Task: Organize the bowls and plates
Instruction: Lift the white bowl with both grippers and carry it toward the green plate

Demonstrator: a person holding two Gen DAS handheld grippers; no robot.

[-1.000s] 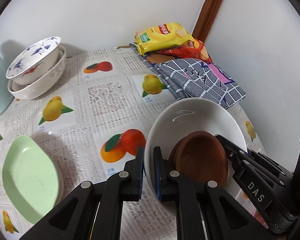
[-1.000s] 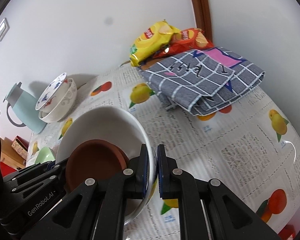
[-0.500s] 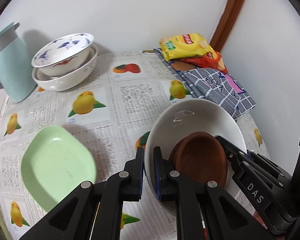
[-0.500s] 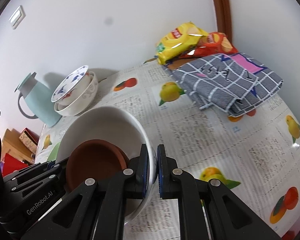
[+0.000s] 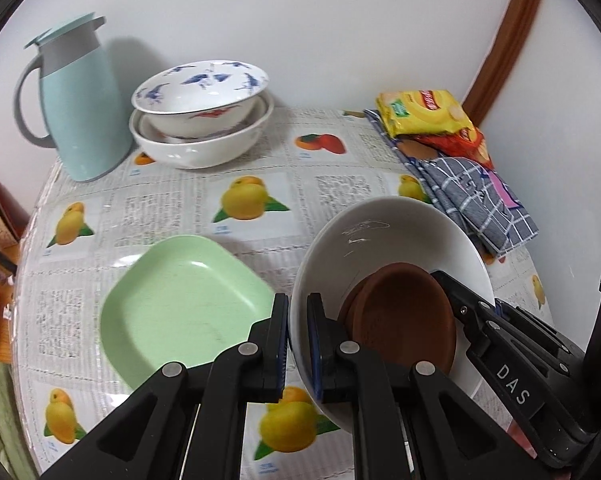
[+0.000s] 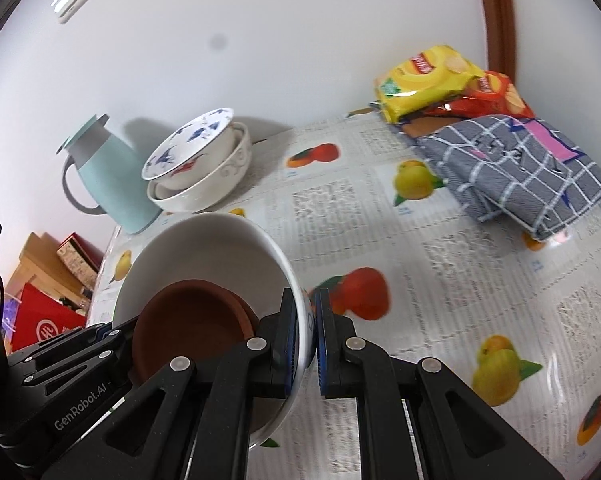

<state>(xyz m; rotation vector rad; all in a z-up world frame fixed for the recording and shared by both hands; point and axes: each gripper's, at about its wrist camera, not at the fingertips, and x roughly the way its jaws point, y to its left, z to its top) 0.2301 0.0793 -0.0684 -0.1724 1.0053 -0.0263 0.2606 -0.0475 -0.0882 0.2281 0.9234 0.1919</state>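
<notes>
Showing green plate (image 5: 180, 304) only leftward, seemingly.

Soft, even room light; the jug (image 5: 82, 104) throws a faint shadow on the wall (image 5: 300, 20). Fisheye bending curves the table (image 6: 480, 280) edges, with dark corners and slight blur on the fruit prints.

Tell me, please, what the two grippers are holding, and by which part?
Both hold the white bowl by its rim: left gripper and right gripper on opposite sides.
</notes>
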